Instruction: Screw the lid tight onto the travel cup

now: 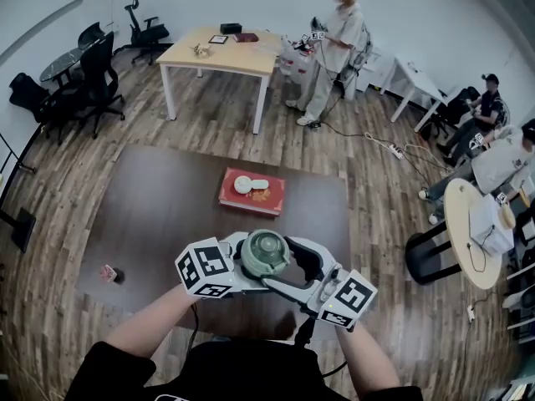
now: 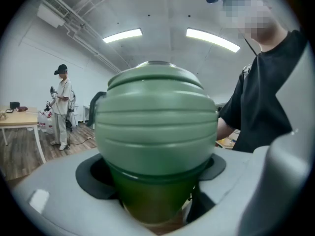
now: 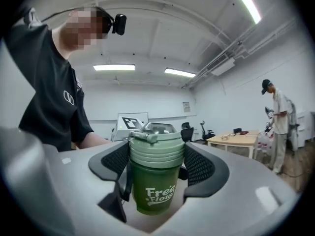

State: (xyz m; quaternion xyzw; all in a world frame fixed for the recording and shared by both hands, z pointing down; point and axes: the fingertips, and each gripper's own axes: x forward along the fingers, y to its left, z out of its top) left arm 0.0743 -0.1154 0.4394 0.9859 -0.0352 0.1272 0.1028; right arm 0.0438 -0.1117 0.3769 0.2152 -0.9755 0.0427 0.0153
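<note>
On the dark brown rectangular table (image 1: 159, 199), one small red object (image 1: 107, 272) is lying at the left; one flat red box (image 1: 267, 200) is sitting mid-table, carrying two white pieces (image 1: 243, 185); nearer the person, the left gripper (image 2: 155, 173) is clamping the body of the one translucent green plastic travel cup (image 3: 153, 193), holding it upright over the table's near part; white lettering on it is reading "Free Flow"; the right gripper (image 3: 156, 168) is squeezing the one ribbed pale green lid (image 3: 156, 149) seated on top
</note>
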